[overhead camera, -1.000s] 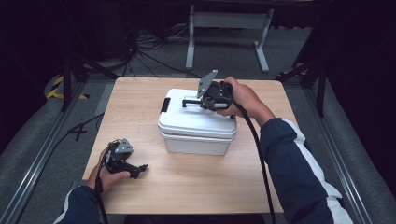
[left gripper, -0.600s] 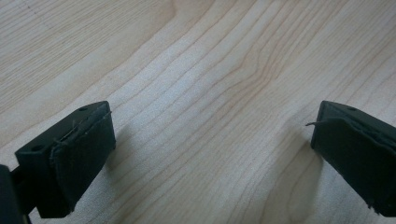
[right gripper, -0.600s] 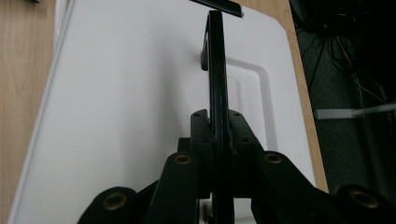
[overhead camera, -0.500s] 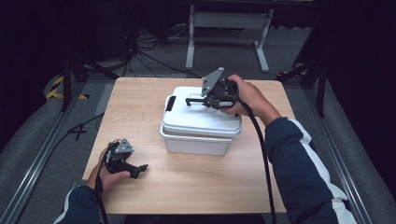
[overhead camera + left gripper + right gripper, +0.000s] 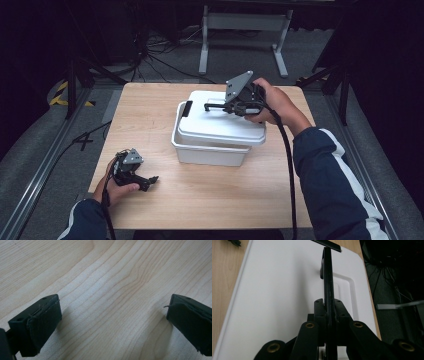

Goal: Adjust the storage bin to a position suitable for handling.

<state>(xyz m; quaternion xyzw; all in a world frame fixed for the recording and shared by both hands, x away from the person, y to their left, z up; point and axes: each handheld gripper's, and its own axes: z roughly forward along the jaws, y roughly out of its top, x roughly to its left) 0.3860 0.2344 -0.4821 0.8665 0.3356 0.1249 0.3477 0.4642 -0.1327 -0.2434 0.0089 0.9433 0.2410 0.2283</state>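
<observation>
Clearly the lid is coming off: the right gripper (image 5: 216, 106) has its jaws pinched tight on the black handle (image 5: 327, 277) of the white lid (image 5: 220, 127), which sits skewed on the white box (image 5: 207, 152), its 9 o'clock edge past the rim there. The box stands just past the table's (image 5: 150, 115) centre, toward 1 o'clock. At about 7 o'clock the left gripper (image 5: 147, 181) rests low over bare wood, jaws spread with nothing between them. I'd say the grasp is done; lifting the lid clear and setting it down remain.
</observation>
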